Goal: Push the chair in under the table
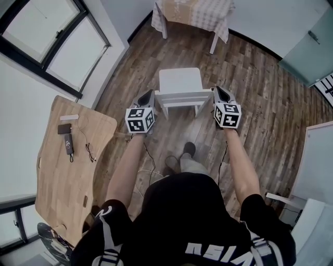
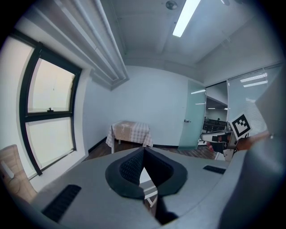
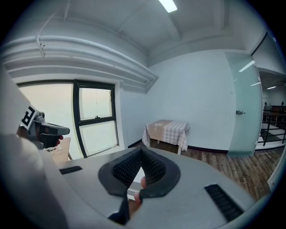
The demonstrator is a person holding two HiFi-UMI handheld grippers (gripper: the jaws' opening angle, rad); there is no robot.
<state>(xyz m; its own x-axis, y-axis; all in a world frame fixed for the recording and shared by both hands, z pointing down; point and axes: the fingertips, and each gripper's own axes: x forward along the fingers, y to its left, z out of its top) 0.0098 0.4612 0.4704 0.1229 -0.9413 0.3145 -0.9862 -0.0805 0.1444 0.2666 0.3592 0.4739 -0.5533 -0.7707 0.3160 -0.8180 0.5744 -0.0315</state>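
A white chair [image 1: 180,83] stands on the wood floor in front of me, its backrest [image 1: 183,96] toward me and its seat toward the table with a checked cloth [image 1: 193,11] at the far wall. My left gripper [image 1: 150,94] is shut and empty, just left of the backrest's end. At the backrest's other end my right gripper [image 1: 217,90] is also shut and empty. Whether either touches the chair I cannot tell. In the left gripper view the shut jaws [image 2: 143,166] point at the table [image 2: 130,133], as the right gripper [image 3: 140,166] does at that table [image 3: 167,131].
A wooden desk [image 1: 57,182] with a small device and cables stands at my left under the windows [image 1: 49,39]. A glass door [image 1: 307,47] lies at the far right, white furniture [image 1: 317,171] at the near right. A cable runs over the floor by my feet [image 1: 179,158].
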